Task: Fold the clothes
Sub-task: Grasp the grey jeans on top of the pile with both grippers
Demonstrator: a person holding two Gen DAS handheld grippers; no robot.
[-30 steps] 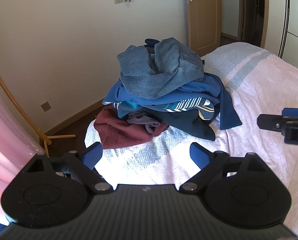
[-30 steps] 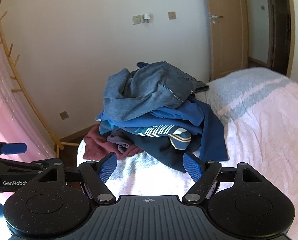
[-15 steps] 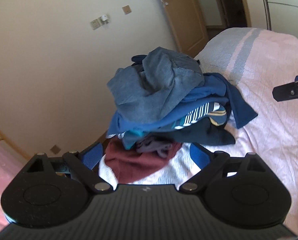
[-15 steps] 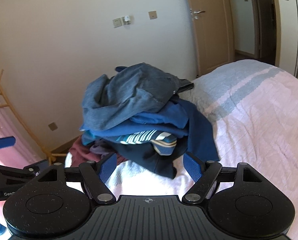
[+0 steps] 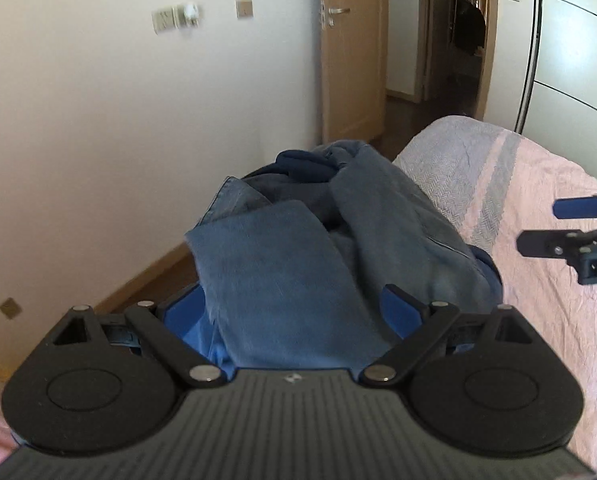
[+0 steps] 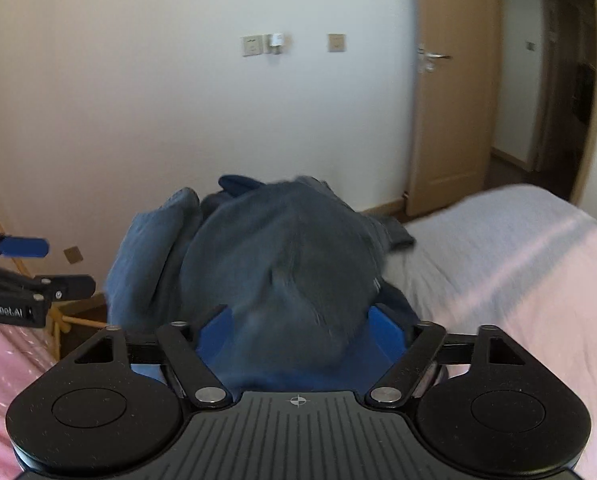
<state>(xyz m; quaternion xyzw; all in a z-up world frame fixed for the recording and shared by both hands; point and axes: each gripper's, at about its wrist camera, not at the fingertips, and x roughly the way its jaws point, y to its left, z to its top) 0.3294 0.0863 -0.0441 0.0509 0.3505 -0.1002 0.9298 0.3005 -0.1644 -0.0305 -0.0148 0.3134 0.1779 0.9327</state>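
Observation:
A heap of clothes lies at the bed's corner, topped by a blue denim garment (image 5: 298, 264) (image 6: 282, 264), with a dark blue piece (image 5: 302, 162) showing behind it. My left gripper (image 5: 290, 312) is open, its blue pads on either side of the denim's left fold, not pressing it. My right gripper (image 6: 300, 332) is right up against the denim's rounded bulge, its jaws opening with the cloth between them and the pads clear of it. Each gripper shows in the other's view: the right gripper (image 5: 538, 225) and the left gripper (image 6: 69, 265). The lower clothes are hidden.
The bed (image 5: 538, 300) carries a pink cover and a grey herringbone blanket (image 6: 478, 232). A wall runs close behind the heap. A wooden door (image 5: 350, 60) stands at the back right. A wooden rack (image 6: 64, 320) and pink fabric (image 6: 2, 360) are at the left.
Both grippers have moved forward to the heap. The denim, which lay well ahead of them, now fills the space between each pair of fingers. The lower clothes have dropped out of view.

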